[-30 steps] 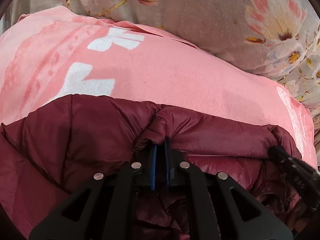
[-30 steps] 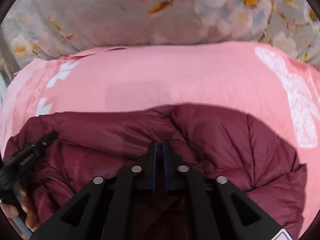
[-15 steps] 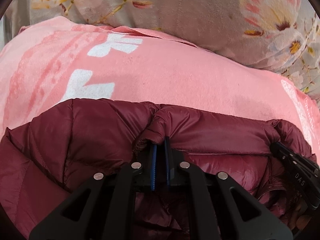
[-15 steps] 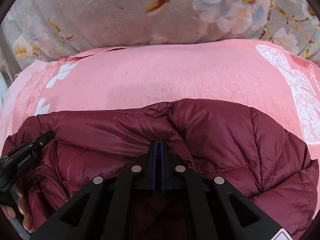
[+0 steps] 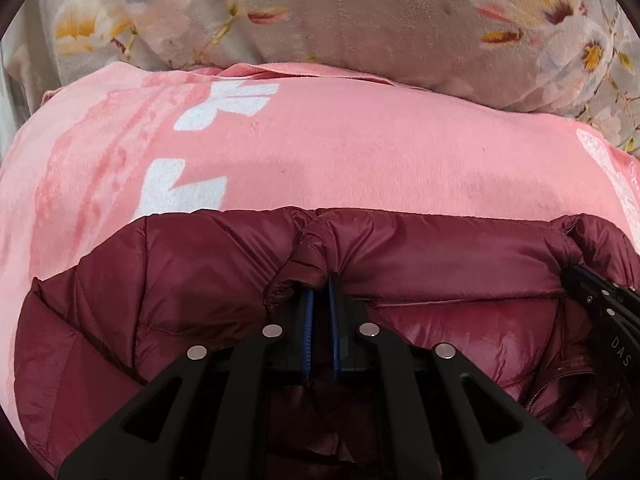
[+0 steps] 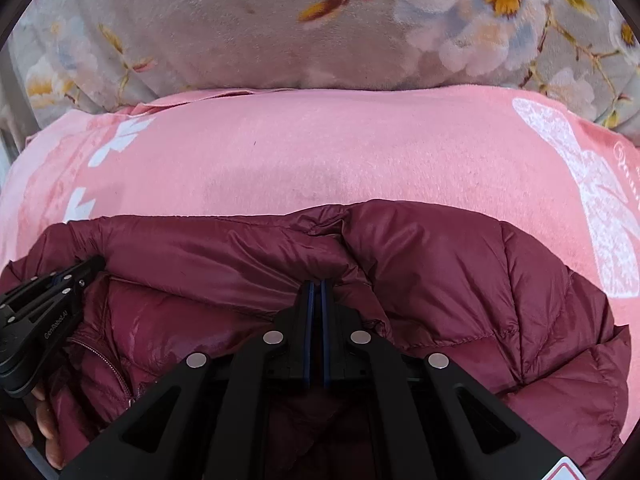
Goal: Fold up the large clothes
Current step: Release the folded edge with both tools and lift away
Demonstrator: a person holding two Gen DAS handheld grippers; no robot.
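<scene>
Both grippers are pinching the maroon puffer jacket [image 5: 440,256]: left gripper [image 5: 319,284] and right gripper [image 6: 316,282] are clenching its folded top edge, low in frame, over the pink blanket [image 6: 320,152].

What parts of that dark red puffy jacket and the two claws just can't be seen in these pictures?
- Dark red quilted puffy jacket: its lower part is cut off by the bottom edge and hidden behind the black claw frames, in both wrist views.
- Left claw tips: buried under a jacket fold, left view.
- Right claw tips: hidden in jacket fabric, right view.
- Hand holding the left claw: only fingertips show, at the right view's edge.
</scene>
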